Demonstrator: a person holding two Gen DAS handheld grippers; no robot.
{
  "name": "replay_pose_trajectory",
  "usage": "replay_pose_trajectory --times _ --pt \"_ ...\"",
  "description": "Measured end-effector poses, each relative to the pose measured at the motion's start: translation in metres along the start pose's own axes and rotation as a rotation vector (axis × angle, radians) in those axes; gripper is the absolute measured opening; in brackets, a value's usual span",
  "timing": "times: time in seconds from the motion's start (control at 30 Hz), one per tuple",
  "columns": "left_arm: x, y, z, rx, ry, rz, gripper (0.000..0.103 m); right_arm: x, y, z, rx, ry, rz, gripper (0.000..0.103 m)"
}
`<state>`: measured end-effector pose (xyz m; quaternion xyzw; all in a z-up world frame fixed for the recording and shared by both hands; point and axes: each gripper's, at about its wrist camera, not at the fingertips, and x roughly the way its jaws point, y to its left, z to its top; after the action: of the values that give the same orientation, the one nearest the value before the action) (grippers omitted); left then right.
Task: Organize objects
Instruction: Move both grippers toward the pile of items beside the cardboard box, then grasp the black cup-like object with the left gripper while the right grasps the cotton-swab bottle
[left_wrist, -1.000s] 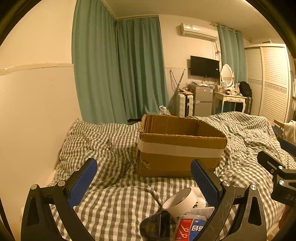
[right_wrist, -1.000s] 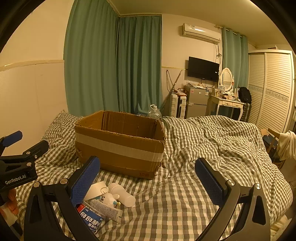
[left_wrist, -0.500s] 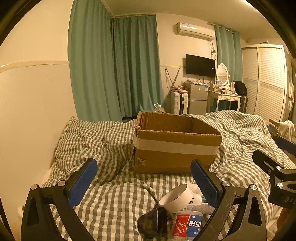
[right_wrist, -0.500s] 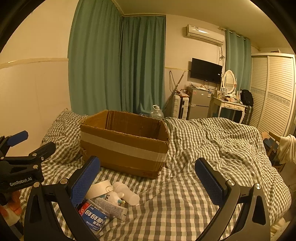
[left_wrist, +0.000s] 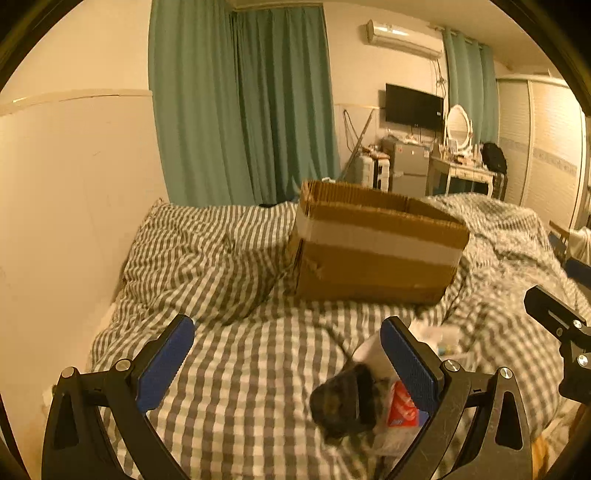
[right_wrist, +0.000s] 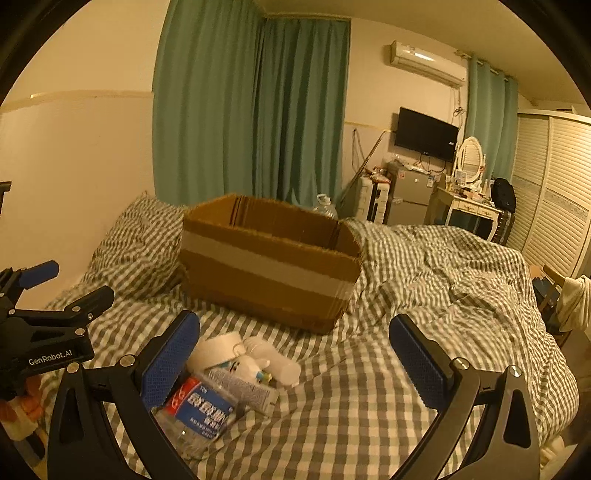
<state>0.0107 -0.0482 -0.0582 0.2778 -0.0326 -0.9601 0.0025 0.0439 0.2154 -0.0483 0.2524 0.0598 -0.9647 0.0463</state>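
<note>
We see the cardboard box (right_wrist: 271, 262) standing open-topped toward the middle of the bed (right_wrist: 424, 295), a pale tape band around its walls, and nearer to us a small heap lies on the checked cover: a roll of white tape (right_wrist: 218, 349), a white bottle (right_wrist: 275, 360) on its side, a tube (right_wrist: 243, 387) and a clear plastic bottle with a red and blue label (right_wrist: 197, 410), all touching or overlapping. Our left gripper (left_wrist: 284, 365) hangs spread wide above the cover with nothing between its blue pads, the heap just beside its right finger; our right gripper (right_wrist: 295, 363) is likewise spread and empty, the heap by its left finger. The cover is rumpled and runs to the wall (left_wrist: 74, 206) on the bed's left edge. Beyond the far edge hang green curtains (right_wrist: 251, 110), with a television (right_wrist: 424, 134), an air conditioner (right_wrist: 426, 62), a dressing table (right_wrist: 469, 206) and a slatted wardrobe (right_wrist: 554, 199). In the left view the heap is blurred, and a dark object (left_wrist: 343, 404) there is hard to identify; the box's inside is hidden.
</note>
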Motion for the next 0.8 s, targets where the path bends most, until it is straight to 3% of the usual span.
replay_pose_trajectory --times 0.33,0.5,0.63,0.8 --pt "0.020 0.003 -0.033 0.061 0.083 0.022 0.103 0.035 0.029 -0.049 -0.041 0.183 0.090 0.103" --pt "0.040 0.015 -0.042 0.019 0.145 0.036 0.103 0.053 0.044 -0.061 -0.061 0.257 0.124 0.103" --pt "0.045 0.022 -0.046 0.000 0.149 0.054 0.103 0.074 0.055 -0.065 -0.091 0.297 0.118 0.103" --pt "0.049 0.026 -0.046 -0.020 0.151 0.064 0.103 0.096 0.075 -0.073 -0.119 0.353 0.187 0.098"
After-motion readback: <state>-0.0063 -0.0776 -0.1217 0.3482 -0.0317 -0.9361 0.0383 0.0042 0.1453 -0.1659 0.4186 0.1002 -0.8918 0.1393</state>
